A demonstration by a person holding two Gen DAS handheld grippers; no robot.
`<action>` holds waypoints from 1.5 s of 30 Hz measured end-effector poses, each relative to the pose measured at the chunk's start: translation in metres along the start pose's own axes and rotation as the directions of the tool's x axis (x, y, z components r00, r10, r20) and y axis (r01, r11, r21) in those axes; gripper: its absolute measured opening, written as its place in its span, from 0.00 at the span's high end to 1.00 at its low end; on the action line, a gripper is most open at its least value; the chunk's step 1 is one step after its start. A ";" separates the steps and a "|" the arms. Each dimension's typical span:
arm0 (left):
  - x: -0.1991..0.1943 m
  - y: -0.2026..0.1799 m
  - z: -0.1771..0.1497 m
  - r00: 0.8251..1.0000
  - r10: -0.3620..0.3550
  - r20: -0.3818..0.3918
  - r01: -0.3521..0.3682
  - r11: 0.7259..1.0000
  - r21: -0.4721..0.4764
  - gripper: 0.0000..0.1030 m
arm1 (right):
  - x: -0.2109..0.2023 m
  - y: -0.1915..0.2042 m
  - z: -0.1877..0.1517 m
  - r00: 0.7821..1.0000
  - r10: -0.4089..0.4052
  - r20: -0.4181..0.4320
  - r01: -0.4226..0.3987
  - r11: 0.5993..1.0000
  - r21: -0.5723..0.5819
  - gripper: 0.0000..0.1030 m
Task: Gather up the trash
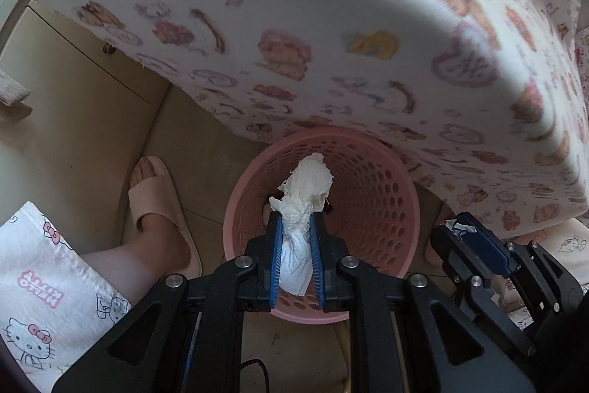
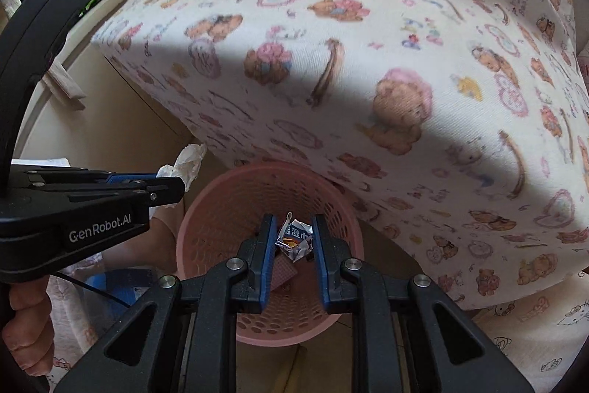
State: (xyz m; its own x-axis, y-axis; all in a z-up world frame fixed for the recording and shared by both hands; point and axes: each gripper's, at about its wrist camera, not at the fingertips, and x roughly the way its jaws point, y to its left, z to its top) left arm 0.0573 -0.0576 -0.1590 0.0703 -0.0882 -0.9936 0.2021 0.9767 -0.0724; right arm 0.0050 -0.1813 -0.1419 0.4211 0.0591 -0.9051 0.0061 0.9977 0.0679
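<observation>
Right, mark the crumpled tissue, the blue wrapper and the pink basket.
crumpled tissue (image 1: 307, 186): left wrist view, on the bunched upper part beyond the fingers.
blue wrapper (image 2: 294, 238): right wrist view, on its printed face.
pink basket (image 1: 383, 194): left wrist view, on the perforated inner wall.

Pink basket (image 1: 371, 186) mouth open below; printed tablecloth (image 1: 331, 35) overhangs its far rim; slippered foot (image 1: 158, 205) stands left.

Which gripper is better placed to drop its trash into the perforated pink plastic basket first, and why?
Probably right. The right gripper holds its crumpled printed wrapper over the pink basket's opening in its view; there the left gripper holds its white tissue wad beside the rim.
</observation>
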 end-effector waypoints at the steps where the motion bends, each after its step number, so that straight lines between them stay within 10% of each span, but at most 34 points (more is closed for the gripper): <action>1: 0.007 0.001 0.001 1.000 0.010 -0.012 -0.010 1.000 -0.006 0.87 | 0.007 0.001 -0.001 1.000 -0.008 -0.015 0.008 1.000 -0.003 0.80; 20: 0.077 0.018 0.001 0.986 0.073 -0.147 -0.076 0.997 -0.014 0.82 | 0.089 0.007 -0.019 0.982 -0.058 -0.182 0.059 0.998 -0.002 0.80; 26: 0.072 0.020 -0.002 0.987 0.089 -0.133 -0.091 0.996 -0.010 0.41 | 0.087 0.000 -0.027 0.978 -0.049 -0.202 0.049 0.999 -0.004 0.69; 29: 0.064 0.018 -0.001 0.988 0.103 -0.117 -0.105 0.994 -0.010 0.38 | 0.081 -0.003 -0.028 0.983 -0.039 -0.182 0.042 0.999 0.014 0.49; 40: -0.001 0.011 0.004 0.992 0.113 0.051 -0.114 0.993 0.021 0.38 | 0.046 -0.001 -0.018 0.990 -0.079 -0.116 0.078 0.997 -0.012 0.42; 45: -0.058 0.011 -0.005 0.965 0.102 0.242 -0.102 0.995 -0.009 0.38 | 0.010 -0.007 -0.011 0.998 -0.045 -0.037 0.045 0.999 0.017 0.42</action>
State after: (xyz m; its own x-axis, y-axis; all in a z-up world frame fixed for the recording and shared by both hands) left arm 0.0504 -0.0410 -0.1025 0.3245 -0.0333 -0.9453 0.1852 0.9823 0.0290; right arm -0.0005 -0.1869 -0.1563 0.3870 0.0156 -0.9219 0.0401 0.9986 0.0337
